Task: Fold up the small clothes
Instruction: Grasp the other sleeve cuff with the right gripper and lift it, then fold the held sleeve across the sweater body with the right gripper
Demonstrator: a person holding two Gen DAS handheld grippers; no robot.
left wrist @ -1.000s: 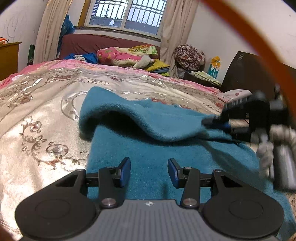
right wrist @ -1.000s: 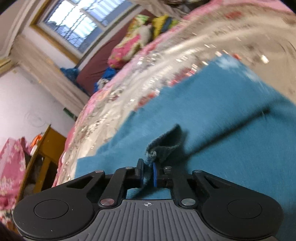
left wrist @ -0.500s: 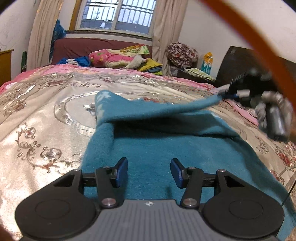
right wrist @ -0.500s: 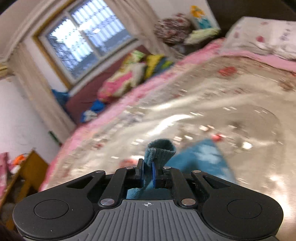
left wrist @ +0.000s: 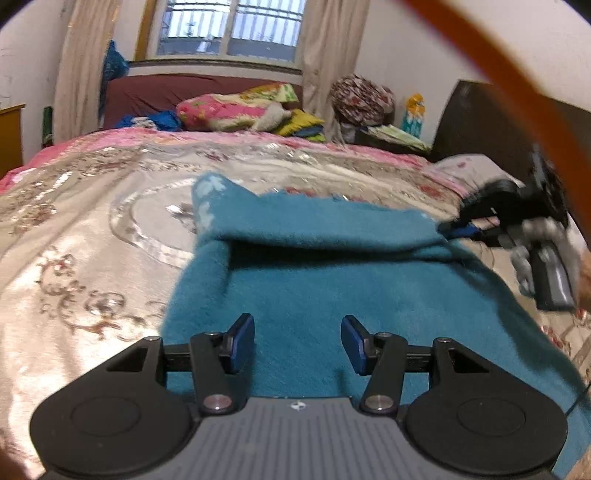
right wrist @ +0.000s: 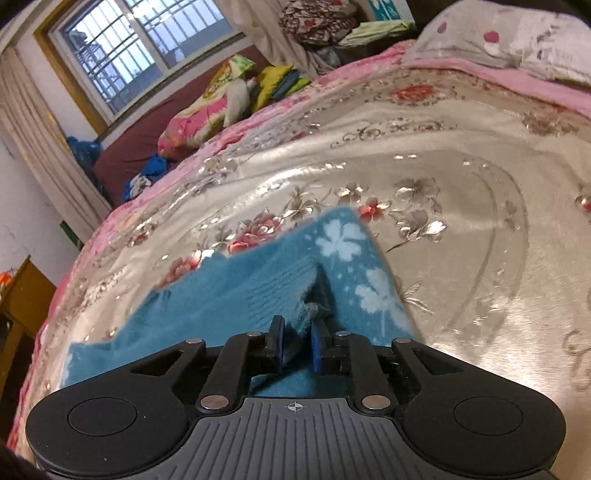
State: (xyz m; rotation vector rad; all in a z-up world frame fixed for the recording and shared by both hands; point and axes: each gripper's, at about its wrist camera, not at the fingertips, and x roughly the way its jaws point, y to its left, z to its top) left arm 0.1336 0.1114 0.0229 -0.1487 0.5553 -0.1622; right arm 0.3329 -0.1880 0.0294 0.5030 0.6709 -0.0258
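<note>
The teal garment [left wrist: 332, 280] lay mid-bedspread [left wrist: 92, 236], its far edge doubled back toward the near hem; I judged one fold nearly laid, more remaining. The right gripper [right wrist: 297, 347], at 3 o'clock in the left view, was opening around the corner. The left gripper [left wrist: 297, 343] hovered unclenched, empty. No writing was legible

A floral satin bedspread [left wrist: 92, 229] is being spread across the bed. Bright folded quilts [left wrist: 236, 107] are being kept beneath a barred window [left wrist: 229, 26]. A flowered pillow [right wrist: 509, 40] is being rested at the bedspread's edge.
</note>
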